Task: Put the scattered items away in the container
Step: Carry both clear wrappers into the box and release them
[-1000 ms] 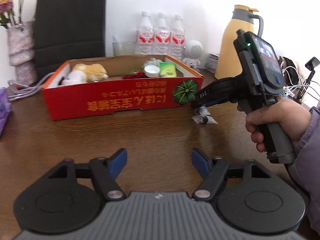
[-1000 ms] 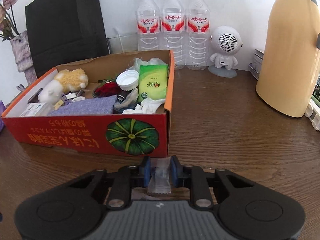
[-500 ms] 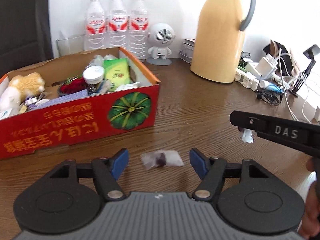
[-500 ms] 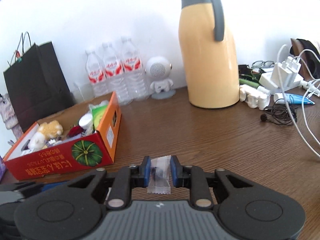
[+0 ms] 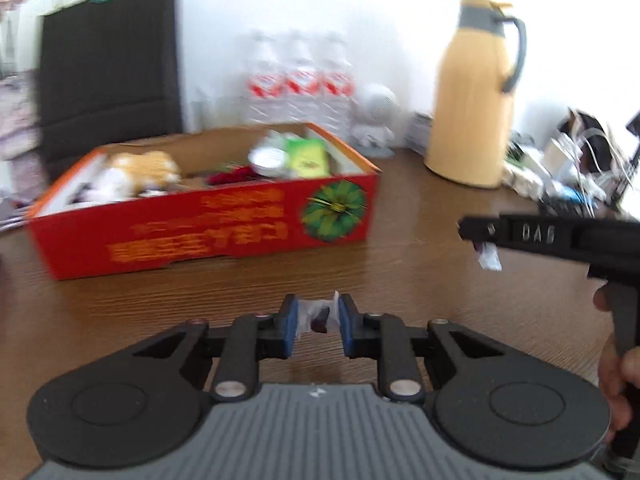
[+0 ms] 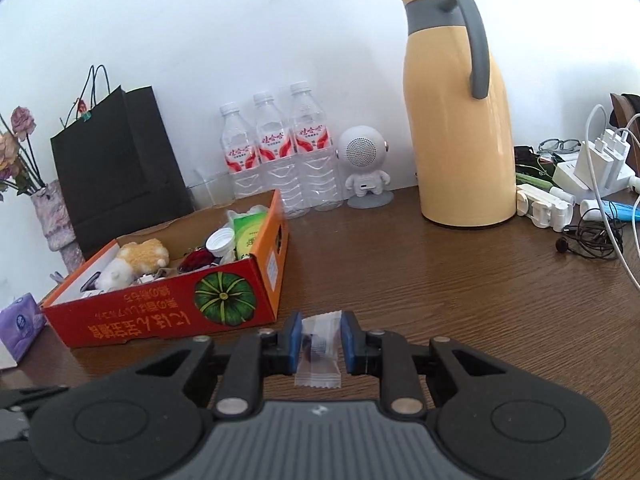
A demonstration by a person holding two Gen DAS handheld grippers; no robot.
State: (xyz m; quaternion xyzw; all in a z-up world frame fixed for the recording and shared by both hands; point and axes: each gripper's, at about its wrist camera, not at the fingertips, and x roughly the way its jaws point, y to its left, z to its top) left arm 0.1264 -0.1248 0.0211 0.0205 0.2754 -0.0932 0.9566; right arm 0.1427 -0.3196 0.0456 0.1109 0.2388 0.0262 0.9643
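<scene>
Beside box, wrapped sweets in tongs

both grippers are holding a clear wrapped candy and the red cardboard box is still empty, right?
Not quite. The red cardboard box is not empty: the right wrist view shows a plush toy, a white cap and a green packet inside. Both grippers do hold clear wrapped candies.

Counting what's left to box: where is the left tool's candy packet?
In the left wrist view, the candy packet sits pinched in the left tool, above the table, near the red box.
</scene>
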